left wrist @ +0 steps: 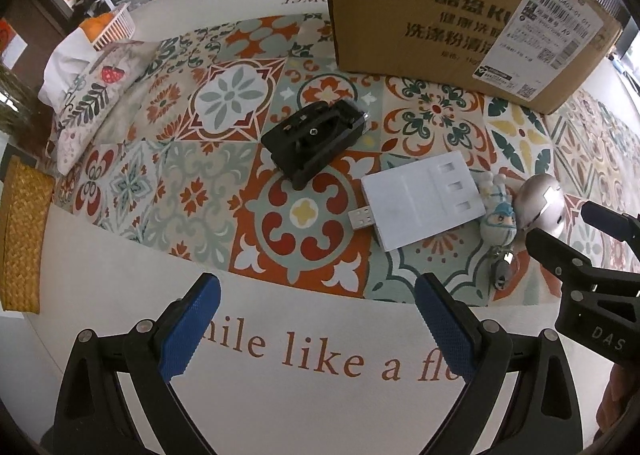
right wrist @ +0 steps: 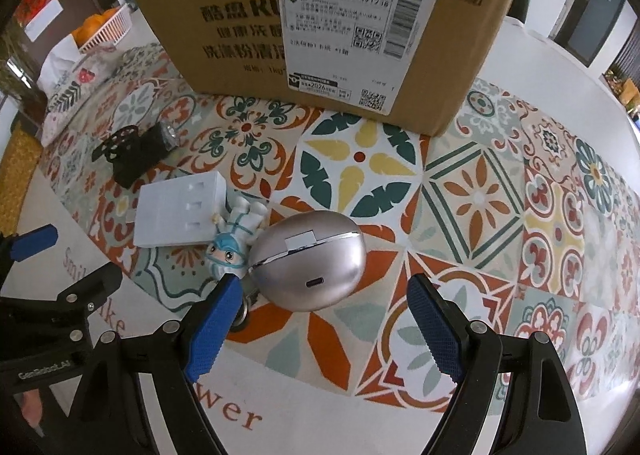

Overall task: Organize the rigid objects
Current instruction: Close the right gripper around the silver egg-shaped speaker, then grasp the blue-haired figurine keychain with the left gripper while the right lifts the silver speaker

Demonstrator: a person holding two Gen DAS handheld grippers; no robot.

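right wrist: cardboard box (right wrist: 320, 35) top cropped

White basket (left wrist: 114, 25), perhaps oranges (left wrist: 96, 22)

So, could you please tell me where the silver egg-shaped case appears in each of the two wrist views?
Left wrist view: the silver egg-shaped case lies at the right edge, right of the small figurine.
Right wrist view: it lies at centre, just beyond the open jaws of the right gripper.
Shared landmark: the white block, left of the figurine in both.
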